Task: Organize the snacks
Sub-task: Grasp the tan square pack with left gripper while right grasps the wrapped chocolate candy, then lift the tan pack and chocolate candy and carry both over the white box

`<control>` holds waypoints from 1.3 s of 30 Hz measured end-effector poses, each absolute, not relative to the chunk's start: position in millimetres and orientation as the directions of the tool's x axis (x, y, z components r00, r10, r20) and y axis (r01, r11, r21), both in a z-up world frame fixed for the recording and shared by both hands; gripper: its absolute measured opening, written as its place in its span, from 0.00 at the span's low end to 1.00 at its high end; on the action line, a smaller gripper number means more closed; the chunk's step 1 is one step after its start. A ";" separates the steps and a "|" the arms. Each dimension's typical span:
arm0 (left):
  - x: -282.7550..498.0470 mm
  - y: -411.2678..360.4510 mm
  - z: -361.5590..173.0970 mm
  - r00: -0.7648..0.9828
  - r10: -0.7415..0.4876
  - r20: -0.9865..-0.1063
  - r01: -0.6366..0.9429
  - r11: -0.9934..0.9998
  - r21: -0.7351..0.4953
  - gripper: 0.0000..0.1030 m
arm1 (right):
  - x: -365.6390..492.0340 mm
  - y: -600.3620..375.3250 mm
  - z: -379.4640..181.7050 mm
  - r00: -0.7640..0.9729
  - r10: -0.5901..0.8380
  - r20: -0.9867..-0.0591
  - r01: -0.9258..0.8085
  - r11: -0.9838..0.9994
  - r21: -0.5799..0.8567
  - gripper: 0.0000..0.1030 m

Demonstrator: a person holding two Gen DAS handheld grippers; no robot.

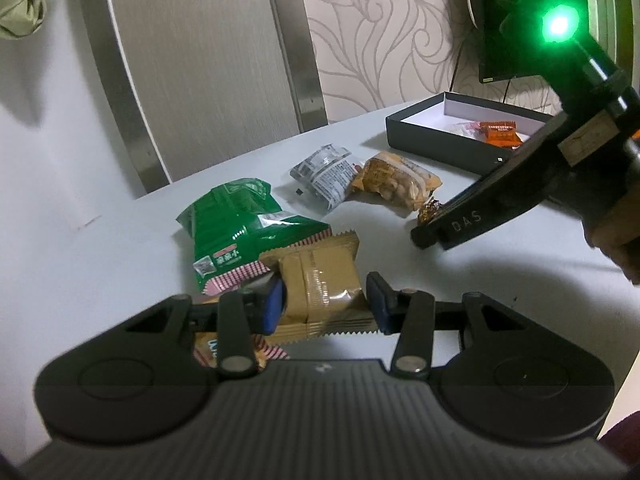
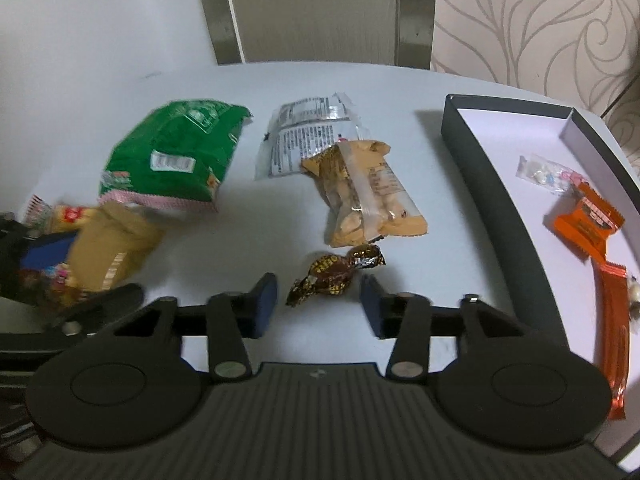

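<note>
My left gripper (image 1: pixel 326 304) is open with its blue pads on either side of a tan wrapped snack (image 1: pixel 320 280), which overlaps a green bag (image 1: pixel 236 228). My right gripper (image 2: pixel 318 304) is open with a brown-and-gold wrapped candy (image 2: pixel 334 274) lying between its fingertips on the white table (image 2: pixel 240 240). The right gripper also shows in the left wrist view (image 1: pixel 428 236), low over that candy (image 1: pixel 428 208). The tan snack (image 2: pixel 108 252) and green bag (image 2: pixel 176 156) show at the left of the right wrist view.
A dark box with a white inside (image 2: pixel 480 184) stands at the right and holds orange packets (image 2: pixel 584 220) and a clear candy bag (image 2: pixel 544 172). A silver packet (image 2: pixel 308 136) and a yellow nut packet (image 2: pixel 368 196) lie mid-table. A chair back (image 1: pixel 200 60) stands behind.
</note>
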State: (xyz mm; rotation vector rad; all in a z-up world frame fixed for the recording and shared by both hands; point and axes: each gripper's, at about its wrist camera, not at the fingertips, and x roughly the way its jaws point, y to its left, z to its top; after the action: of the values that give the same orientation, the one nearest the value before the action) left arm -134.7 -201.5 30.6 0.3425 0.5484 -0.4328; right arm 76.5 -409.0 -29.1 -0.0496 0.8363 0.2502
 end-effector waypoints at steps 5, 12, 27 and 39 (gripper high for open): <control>-133.7 -198.9 28.3 0.766 -0.306 -0.566 0.486 0.851 0.198 0.46 | 72.8 -408.8 -28.8 0.657 0.184 -0.731 -0.269 0.963 0.000 0.24; -127.8 -205.8 24.5 0.749 -0.326 -0.576 0.503 0.846 0.175 0.46 | 54.4 -414.5 -23.9 0.659 0.189 -0.728 -0.276 0.961 -0.001 0.24; -110.3 -228.0 30.5 0.749 -0.350 -0.562 0.499 0.857 0.131 0.46 | 10.4 -445.9 11.0 0.682 0.253 -0.686 -0.235 0.964 0.121 0.24; -106.9 -241.5 43.6 0.764 -0.362 -0.534 0.496 0.859 0.129 0.46 | -18.0 -462.6 39.0 0.715 0.295 -0.634 -0.219 0.956 0.198 0.24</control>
State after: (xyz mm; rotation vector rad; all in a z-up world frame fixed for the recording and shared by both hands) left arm -106.9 -241.5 43.6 0.2707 0.5208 -0.4723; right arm -18.0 -462.6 39.0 0.1110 0.7206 0.2850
